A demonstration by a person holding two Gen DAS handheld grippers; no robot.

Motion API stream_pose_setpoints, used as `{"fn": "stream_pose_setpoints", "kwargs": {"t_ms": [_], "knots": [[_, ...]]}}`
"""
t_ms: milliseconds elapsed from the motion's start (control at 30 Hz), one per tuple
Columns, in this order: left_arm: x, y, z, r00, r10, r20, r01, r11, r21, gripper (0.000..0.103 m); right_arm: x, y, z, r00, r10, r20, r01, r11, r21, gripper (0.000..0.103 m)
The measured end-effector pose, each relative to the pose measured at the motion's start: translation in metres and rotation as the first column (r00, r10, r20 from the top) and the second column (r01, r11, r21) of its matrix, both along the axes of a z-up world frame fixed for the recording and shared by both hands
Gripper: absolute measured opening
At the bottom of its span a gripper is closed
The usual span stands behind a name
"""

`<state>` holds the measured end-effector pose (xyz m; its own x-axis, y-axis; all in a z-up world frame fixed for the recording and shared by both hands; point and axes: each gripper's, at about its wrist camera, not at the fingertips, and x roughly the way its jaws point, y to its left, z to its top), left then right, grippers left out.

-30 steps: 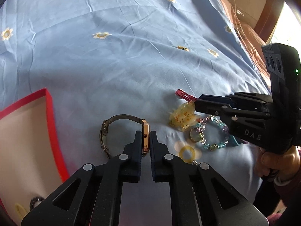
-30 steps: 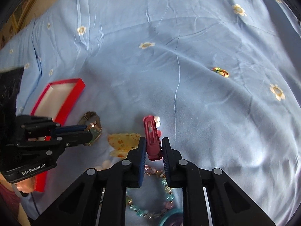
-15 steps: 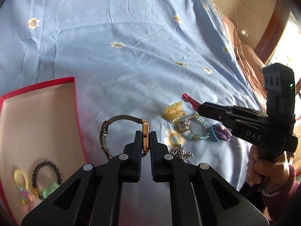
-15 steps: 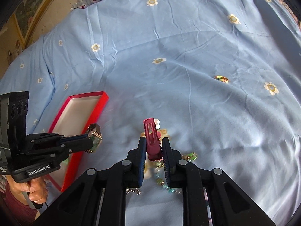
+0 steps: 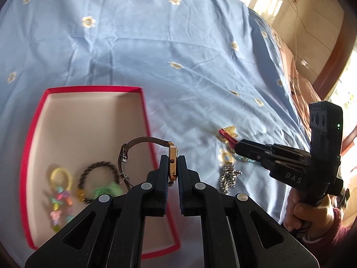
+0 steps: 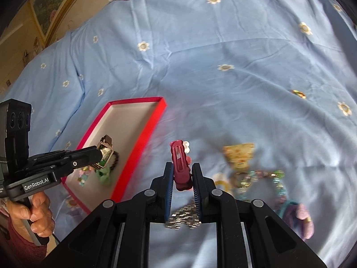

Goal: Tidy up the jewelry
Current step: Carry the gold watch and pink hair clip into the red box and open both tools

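two items are in transit above the bed [image 5: 156, 44], one per gripper. the left gripper [image 5: 173, 167] is pinched on the gold case of the wristwatch [image 5: 172, 163], pads pressing on the two flat faces, with the brown strap [image 5: 142, 140] arching free to the left over the red box [image 5: 142, 102]. the case is rigid and smooth, so it is likely to slip if the grip loosens; hold it on the flat faces, never by the strap, which is pliable and swings. the watch is probably the heaviest piece here and its glass is the fragile part, so lower it rather than drop it. the right gripper [image 6: 182, 178] is closed on the lower end of the dark red hair clip [image 6: 179, 165], which stands upright between the pads, above the loose jewelry on the sheet. the clip looks light, stiff and plastic; a grip across its narrow body is adequate, though excess force may spring it open. the box already contains a yellow ring charm [image 5: 60, 178], a dark bead bracelet [image 5: 98, 174] and a green piece [image 5: 107, 189], so free floor remains toward its far end.
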<state>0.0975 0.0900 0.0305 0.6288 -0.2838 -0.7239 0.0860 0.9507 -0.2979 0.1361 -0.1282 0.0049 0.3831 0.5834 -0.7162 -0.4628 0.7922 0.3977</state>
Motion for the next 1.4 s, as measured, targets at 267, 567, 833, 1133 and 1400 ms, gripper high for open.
{"fn": "stream_pose_setpoints", "kwargs": {"t_ms": [267, 567, 833, 1133, 1400], "knots": [[-0.018, 0.034, 0.0, 0.997, 0.071, 0.006, -0.071, 0.997, -0.003, 0.006, -0.011, 0.036, 0.006, 0.998, 0.07, 0.005, -0.07, 0.997, 0.014, 0.016], [-0.031, 0.069, -0.003, 0.989, 0.146, 0.003, -0.146, 0.989, 0.004, 0.006, -0.02, 0.074, 0.009, 0.99, 0.141, 0.01, -0.142, 0.989, 0.03, 0.016], [-0.028, 0.091, -0.01, 0.983, 0.183, -0.011, -0.183, 0.983, 0.012, 0.006, -0.019, 0.106, 0.006, 0.982, 0.186, 0.001, -0.186, 0.982, 0.039, 0.016], [-0.009, 0.108, -0.024, 0.98, 0.196, -0.038, -0.195, 0.98, 0.027, 0.006, -0.004, 0.138, -0.001, 0.978, 0.21, -0.012, -0.209, 0.977, 0.042, 0.016], [0.008, 0.118, -0.034, 0.978, 0.203, -0.056, -0.201, 0.979, 0.038, 0.006, 0.009, 0.154, -0.017, 0.978, 0.206, -0.034, -0.205, 0.978, 0.025, 0.016]]}}
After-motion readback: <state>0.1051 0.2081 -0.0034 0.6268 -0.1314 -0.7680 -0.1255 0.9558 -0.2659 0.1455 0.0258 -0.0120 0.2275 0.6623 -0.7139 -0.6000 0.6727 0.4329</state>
